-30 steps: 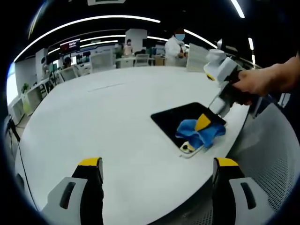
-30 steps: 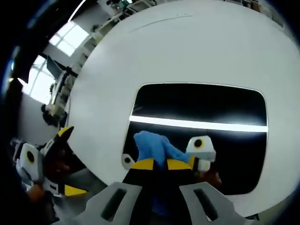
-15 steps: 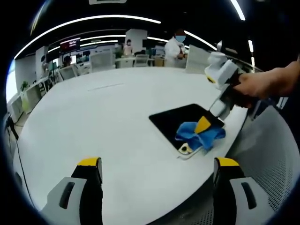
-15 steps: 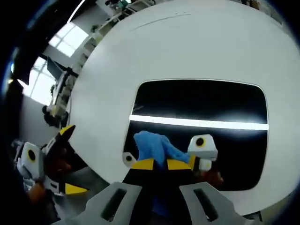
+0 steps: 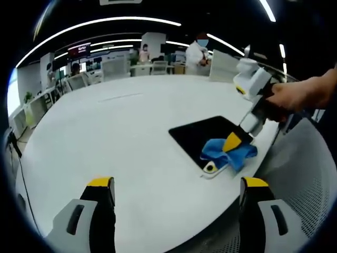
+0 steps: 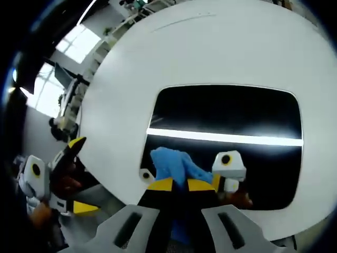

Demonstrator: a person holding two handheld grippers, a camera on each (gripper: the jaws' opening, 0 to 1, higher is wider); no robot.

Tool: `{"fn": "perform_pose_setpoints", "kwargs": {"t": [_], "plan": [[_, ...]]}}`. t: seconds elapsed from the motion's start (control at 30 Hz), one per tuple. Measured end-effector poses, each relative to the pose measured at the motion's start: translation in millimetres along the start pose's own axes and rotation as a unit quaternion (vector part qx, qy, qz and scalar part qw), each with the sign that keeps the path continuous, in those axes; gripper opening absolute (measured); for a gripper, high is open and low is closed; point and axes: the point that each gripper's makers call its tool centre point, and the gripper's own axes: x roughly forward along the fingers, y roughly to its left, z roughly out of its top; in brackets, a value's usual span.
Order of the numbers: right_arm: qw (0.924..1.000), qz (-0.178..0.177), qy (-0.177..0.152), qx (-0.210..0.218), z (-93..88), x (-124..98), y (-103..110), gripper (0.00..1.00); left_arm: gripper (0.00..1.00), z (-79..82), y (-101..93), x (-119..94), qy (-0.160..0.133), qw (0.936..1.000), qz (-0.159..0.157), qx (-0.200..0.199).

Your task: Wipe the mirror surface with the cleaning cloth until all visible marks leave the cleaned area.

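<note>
In the left gripper view, the left gripper (image 5: 176, 192) hangs with jaws spread wide over the white table (image 5: 116, 137), holding nothing. Beyond it, at two o'clock, the right gripper (image 5: 231, 142) pinches the blue cleaning cloth (image 5: 226, 153) onto the near end of the dark mirror (image 5: 202, 137), near the table's edge. Farther off, people stand among desks.

In the right gripper view, the right gripper (image 6: 179, 185) clamps the cloth (image 6: 171, 166) against the mirror (image 6: 226, 121), which reflects a bright light strip.

The white table (image 5: 121, 137) lies bare across its far and left stretches, open for passage. Near its right edge the mirror (image 5: 202, 136) lies flat, with the cloth (image 5: 227, 153) and right gripper (image 5: 231, 143) over its near corner, seemingly pressing there.
</note>
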Motion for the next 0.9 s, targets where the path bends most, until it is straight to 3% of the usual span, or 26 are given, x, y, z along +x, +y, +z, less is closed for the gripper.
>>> {"fn": "perform_pose_setpoints", "kwargs": {"t": [0.5,0.9], "plan": [[0.9997,0.012,0.021,0.004,-8.3,-1,7,0.03,0.98,-0.8,-1.3,0,0.003,1.0,-0.004,0.002],[0.9997,0.017,0.016,0.002,-8.8,2,6,0.03,0.98,-0.1,-0.4,0,0.0,1.0,-0.002,-0.003]]}}
